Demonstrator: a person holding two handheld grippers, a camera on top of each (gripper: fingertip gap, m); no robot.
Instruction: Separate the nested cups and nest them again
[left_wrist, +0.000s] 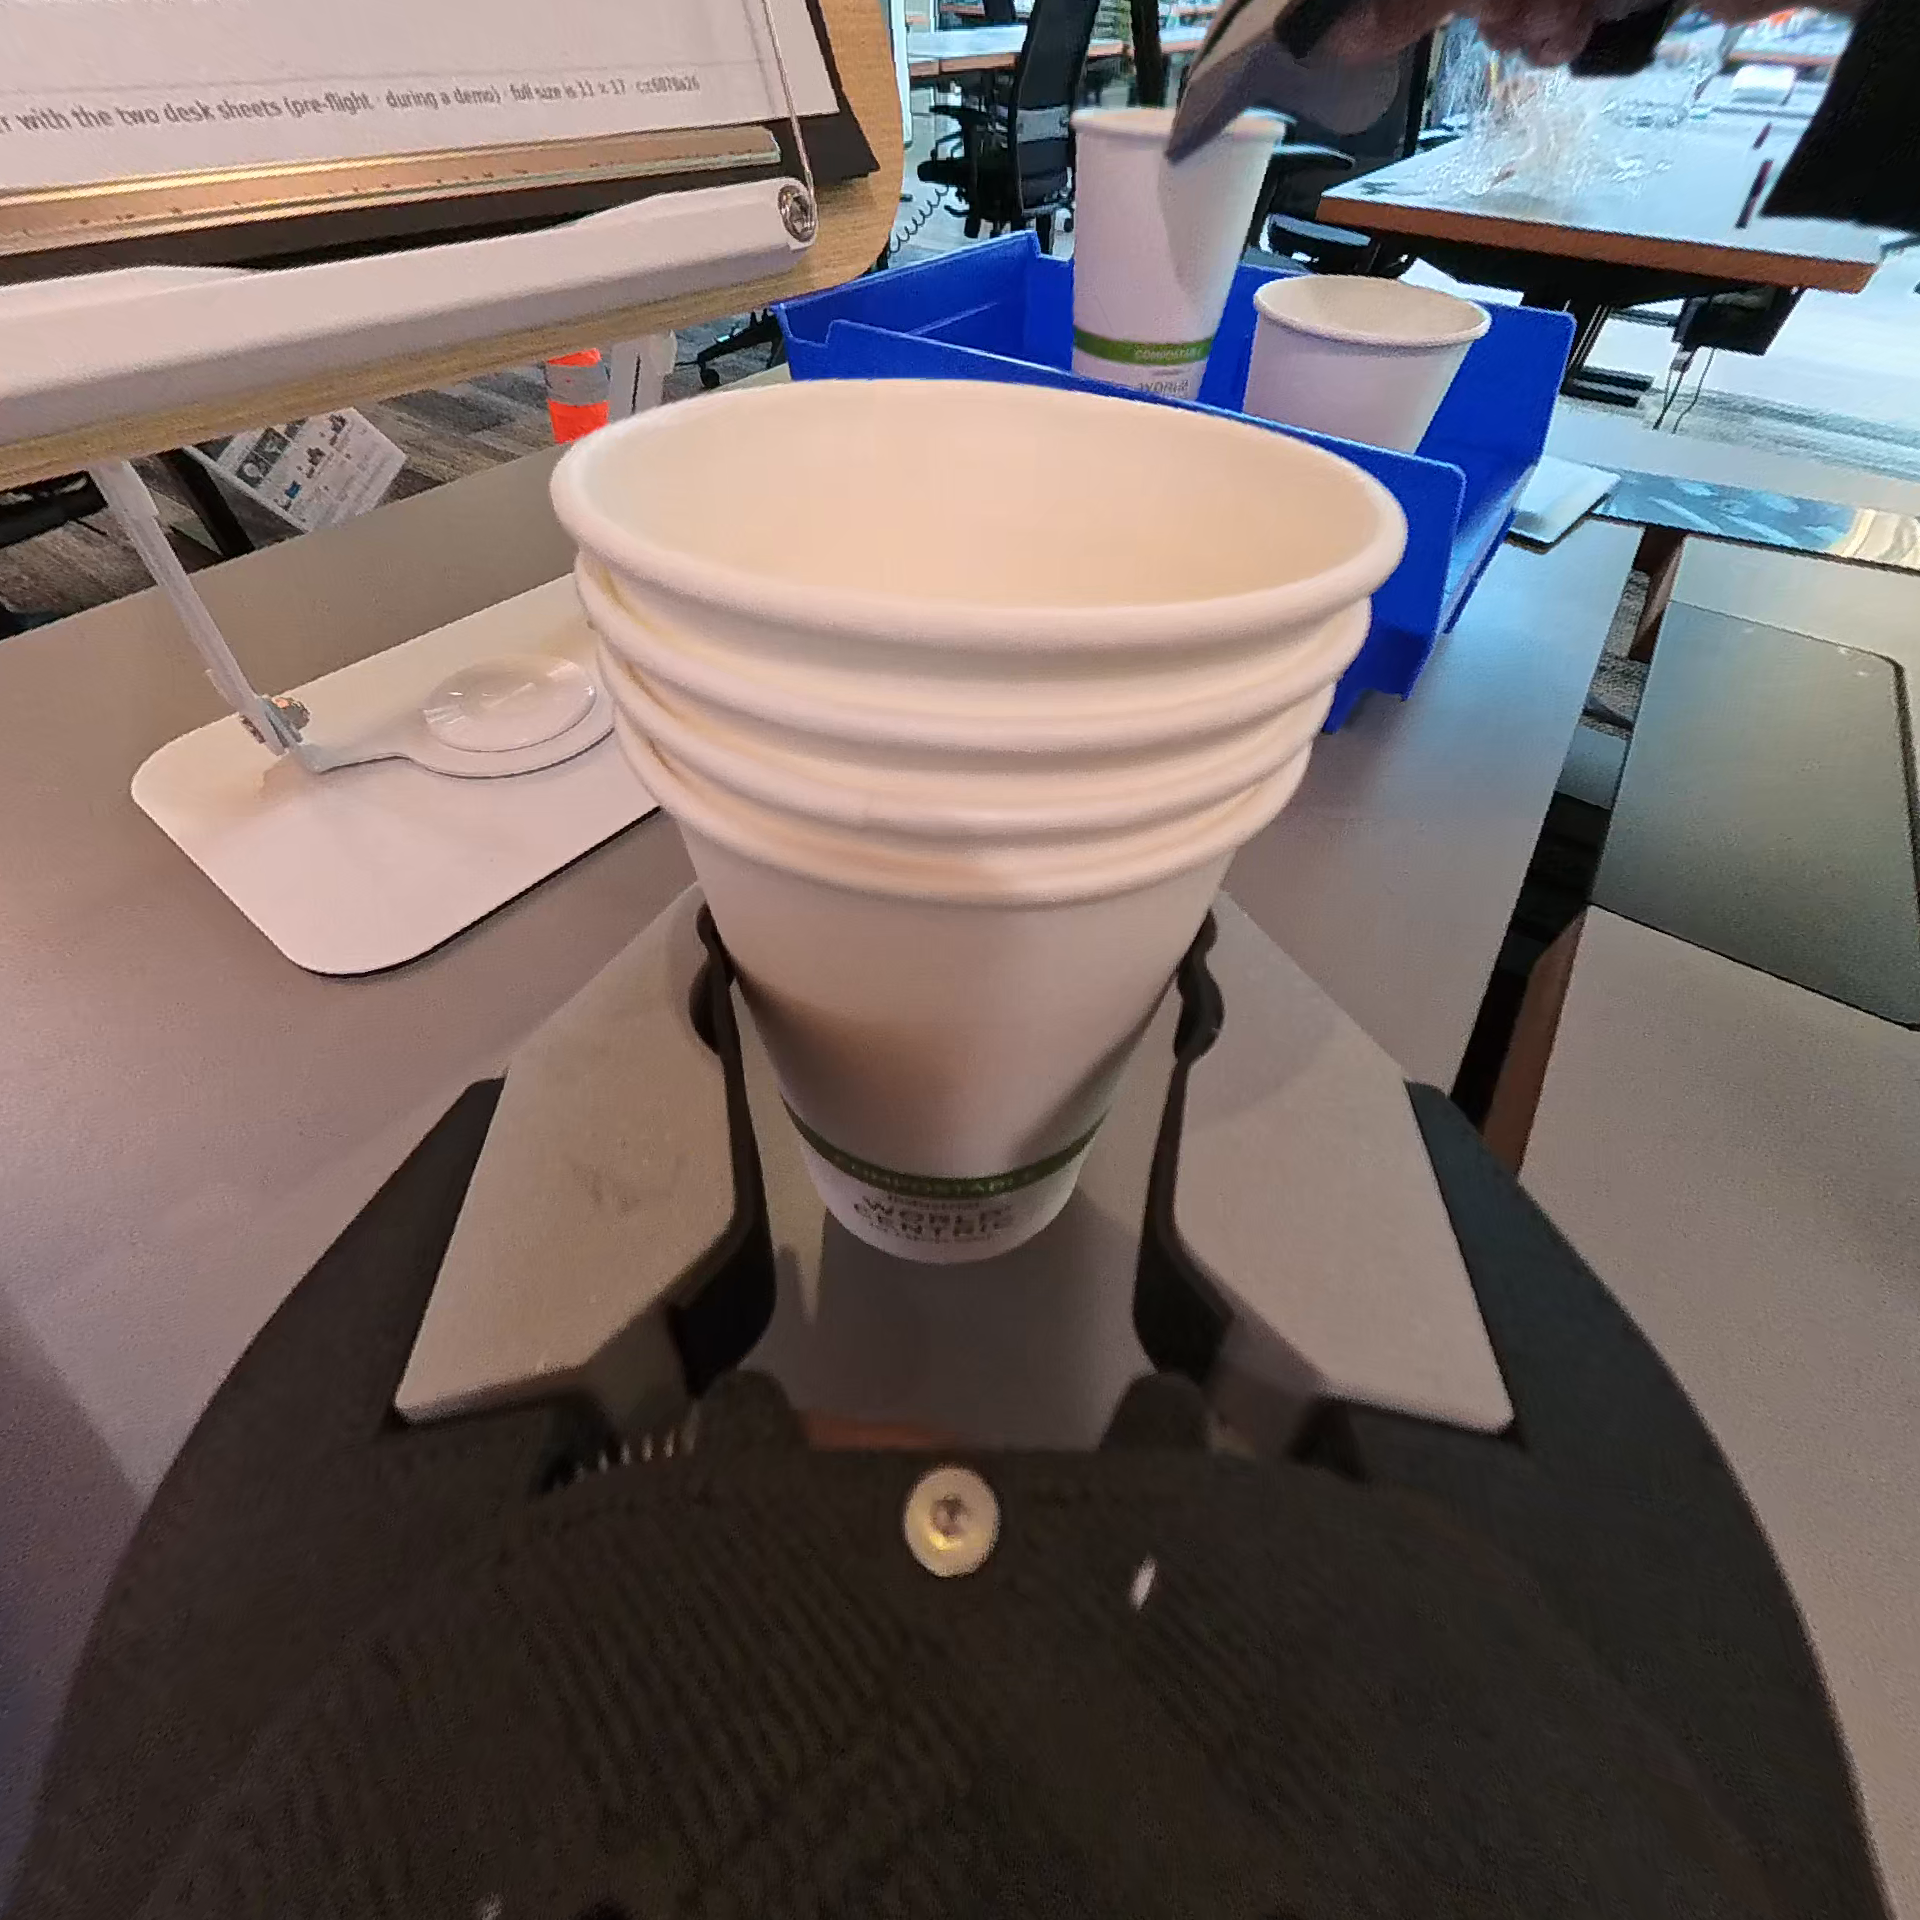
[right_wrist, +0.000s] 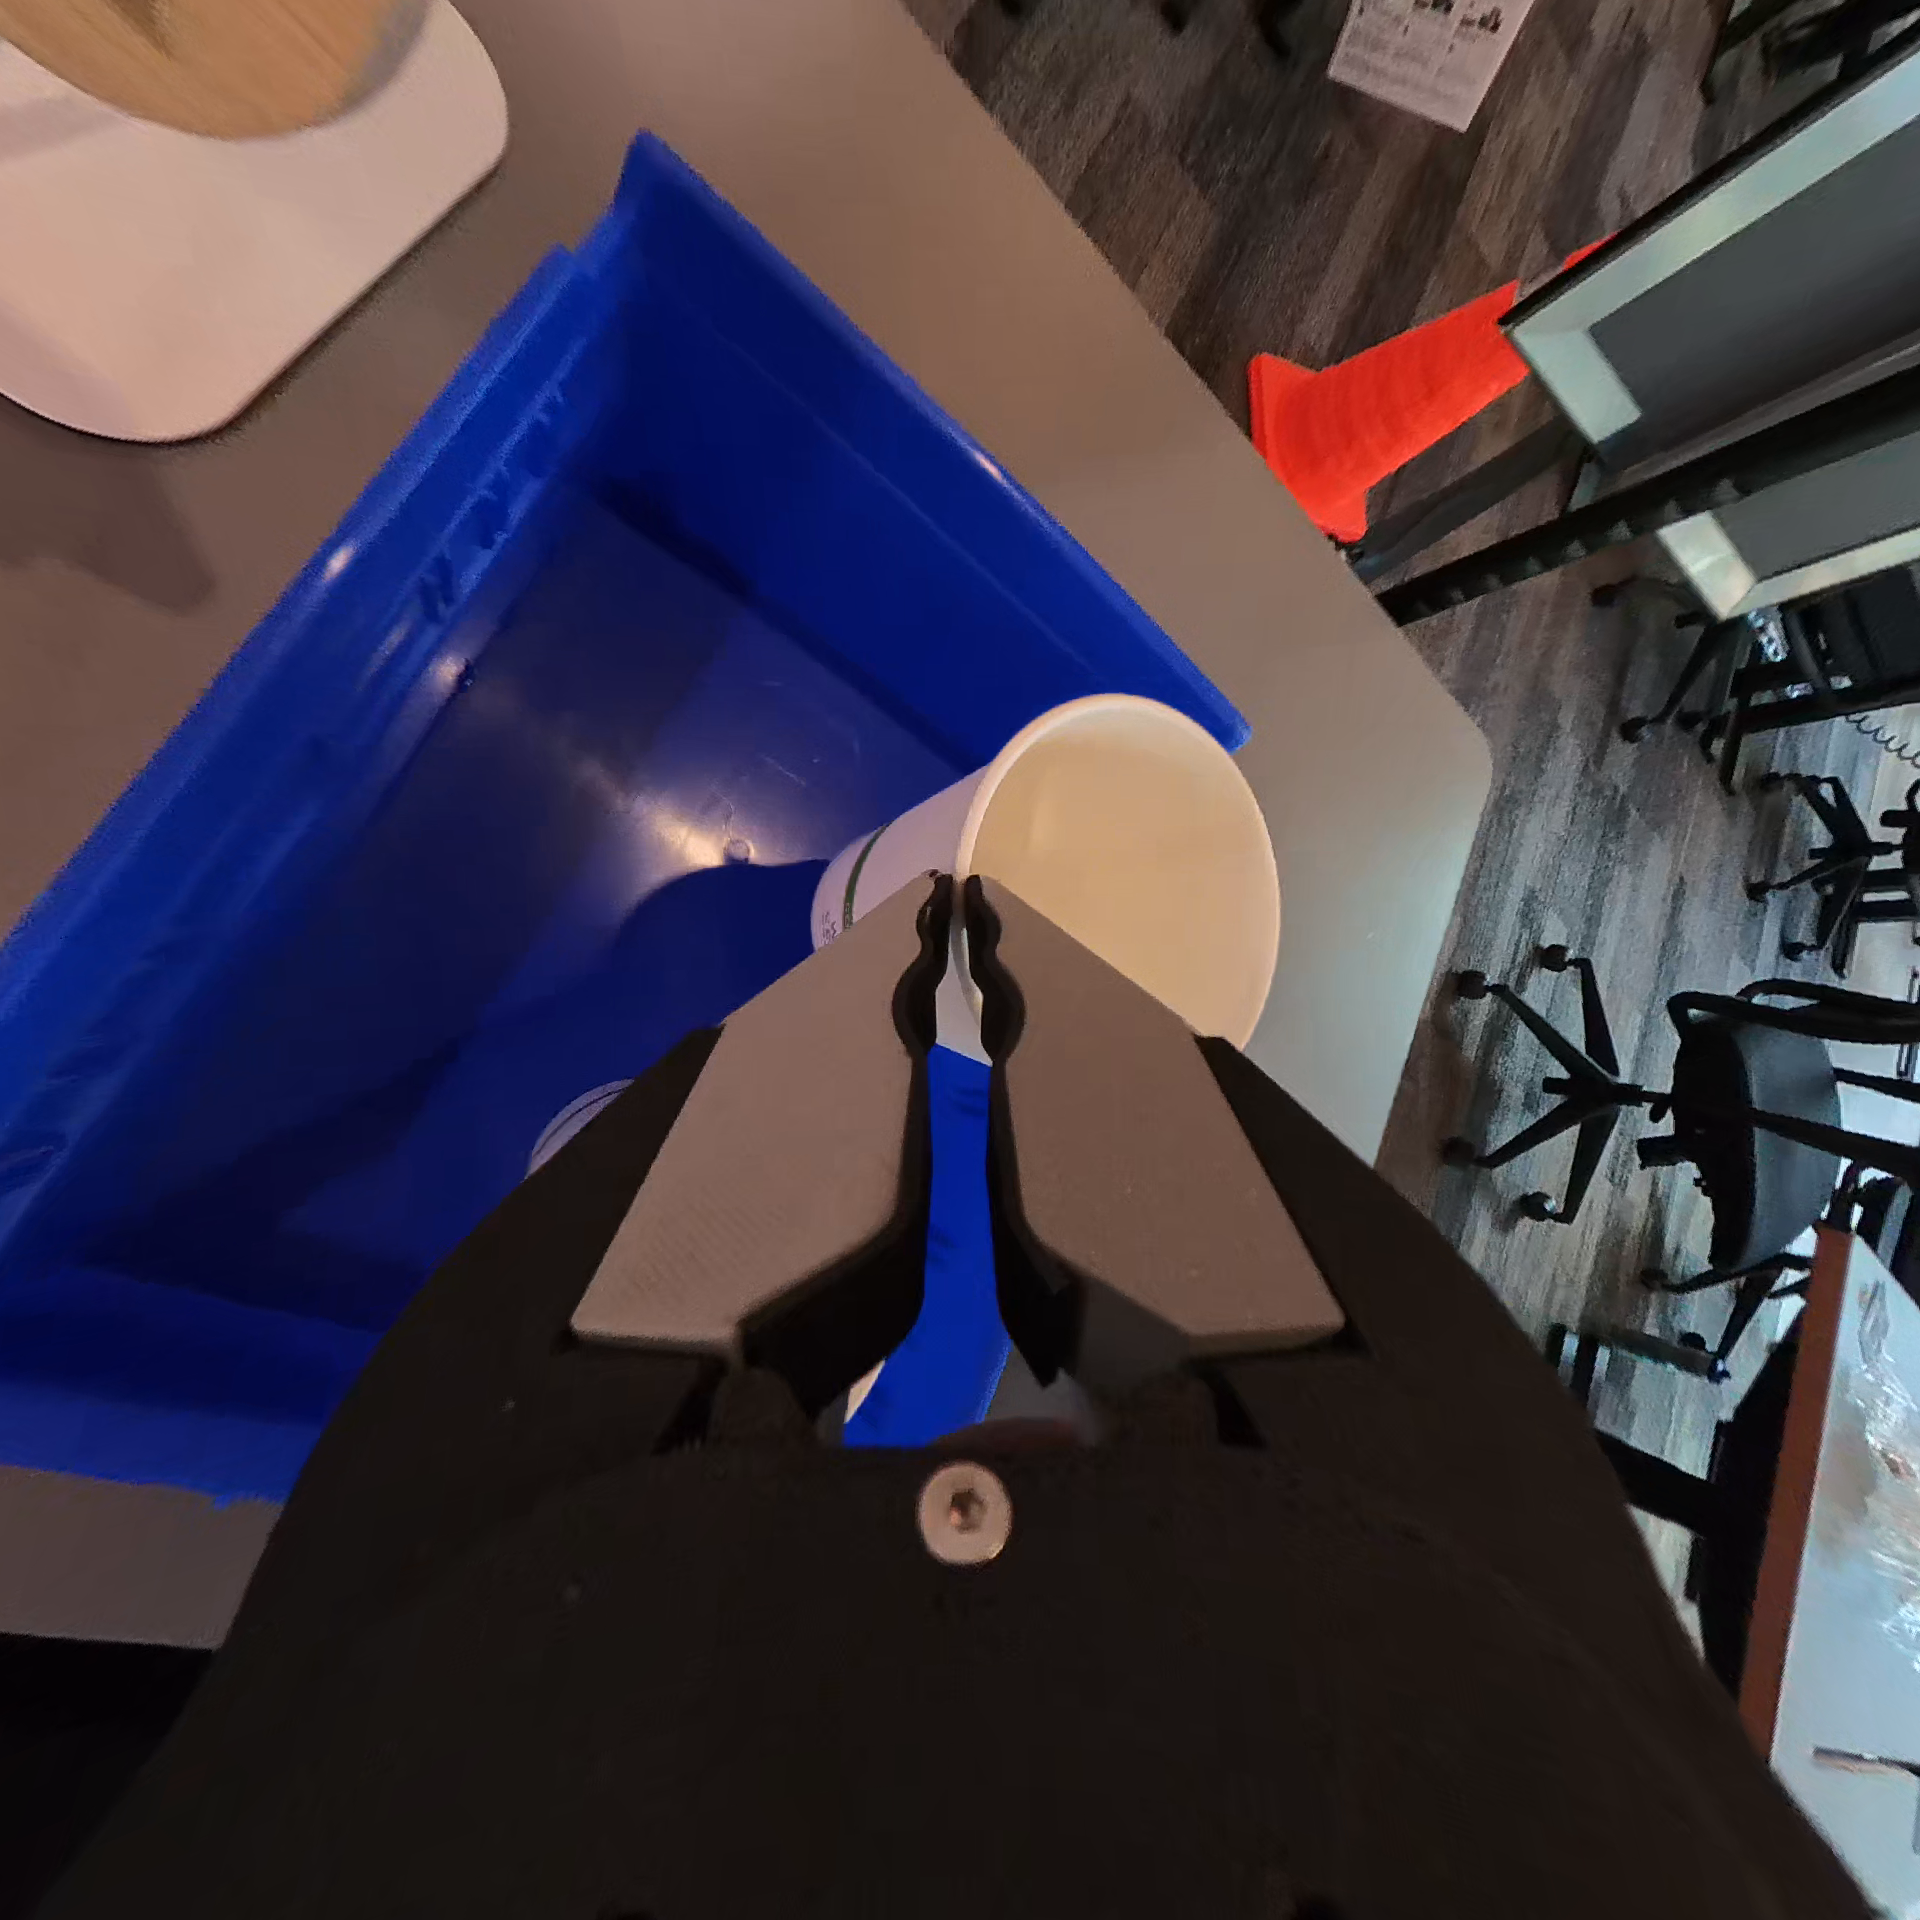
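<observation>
My left gripper (left_wrist: 956, 1003) is shut on the lower wall of a stack of several nested white paper cups (left_wrist: 966, 644) and holds it upright above the grey table (left_wrist: 156, 1091). My right gripper (right_wrist: 956, 894) is shut on the rim of a single white cup (right_wrist: 1122, 862), one finger inside and one outside. It holds the cup in the blue bin (right_wrist: 499, 727); whether the cup's base touches the bin floor I cannot tell. In the left wrist view this cup (left_wrist: 1143, 270) hangs from the right gripper (left_wrist: 1216, 104). A second single cup (left_wrist: 1361, 353) stands in the bin (left_wrist: 1434, 520).
A white stand base (left_wrist: 353, 852) with a round lens and a slanted board above it sits to the left of the bin. The table's far edge (right_wrist: 1382, 582) lies just beyond the bin. An orange cone (right_wrist: 1371, 416) and office chairs (right_wrist: 1714, 1122) stand on the floor. Some 35 cm of space lies between my two pairs of fingers.
</observation>
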